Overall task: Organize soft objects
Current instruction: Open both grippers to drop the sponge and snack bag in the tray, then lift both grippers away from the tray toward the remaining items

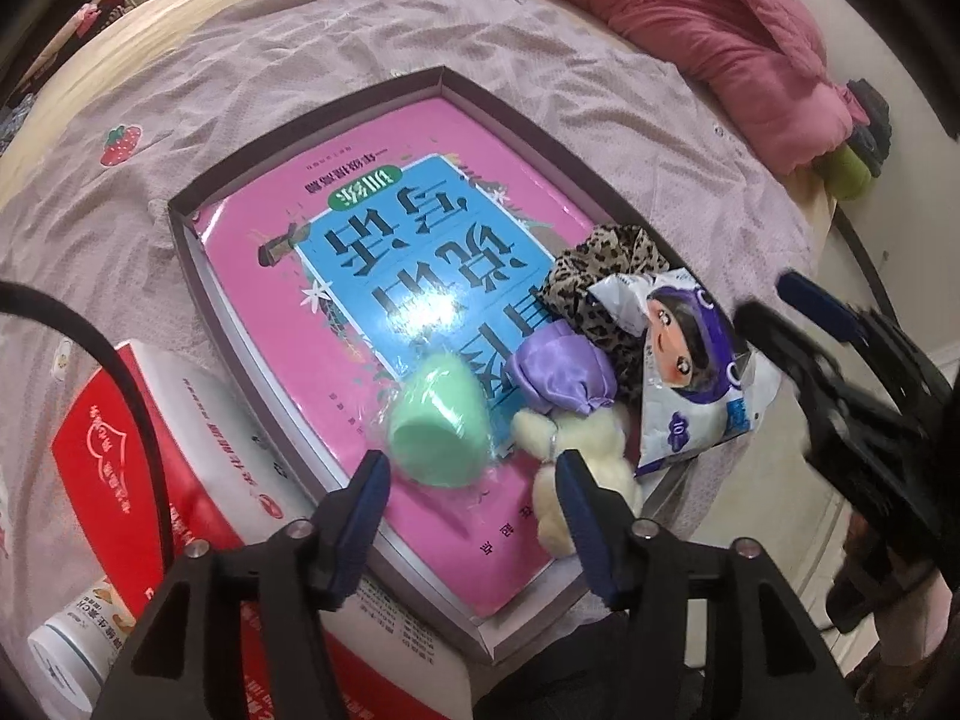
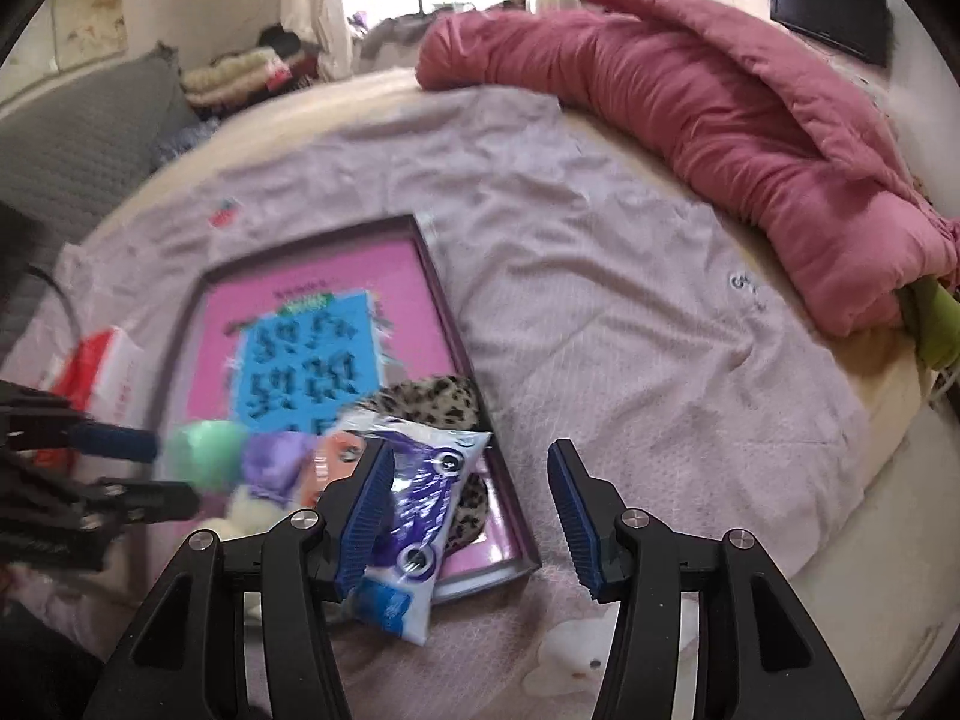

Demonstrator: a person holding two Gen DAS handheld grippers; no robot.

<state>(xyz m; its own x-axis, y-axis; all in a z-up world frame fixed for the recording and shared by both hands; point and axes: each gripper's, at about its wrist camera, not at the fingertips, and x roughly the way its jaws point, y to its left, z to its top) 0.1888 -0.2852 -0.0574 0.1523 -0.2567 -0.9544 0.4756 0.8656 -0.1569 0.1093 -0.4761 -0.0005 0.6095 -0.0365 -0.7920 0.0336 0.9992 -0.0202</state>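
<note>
Soft items crowd the near corner of a shallow grey-rimmed box lid (image 1: 180, 222) that lies on your bed's pale lilac sheet (image 1: 288, 60). Inside the tray, a pink-and-blue Chinese workbook (image 1: 384, 228) covers the floor. On it sit a mint-green sponge egg (image 1: 441, 423), a purple satin scrunchie (image 1: 561, 375) just beside it, and a leopard-print scrunchie (image 1: 606, 273) touching the purple one. A cream plush toy (image 1: 591, 456) lies at the tray's near corner, partly under the purple scrunchie. A white-and-purple tissue pack (image 1: 684, 354) printed with a cartoon face leans across the tray's right rim, half on the leopard scrunchie and half over the sheet.

Your left gripper (image 1: 471, 474) hovers over the tray with its jaws spread wide, gripping nothing; the green sponge sits just ahead of the left finger, the plush toy against the right one. Your right gripper (image 2: 471, 480) also stands spread and holds nothing, its left finger in front of the tissue pack, its right one over bare sheet.

Beside the tray's left edge rests a red-and-white carton (image 1: 150, 450), with a white canister (image 1: 78, 642) near it. A rose-pink quilt (image 2: 690, 120) is bunched along the far side of the bed, well apart from the tray, and a strawberry patch (image 1: 120, 144) marks the sheet.
</note>
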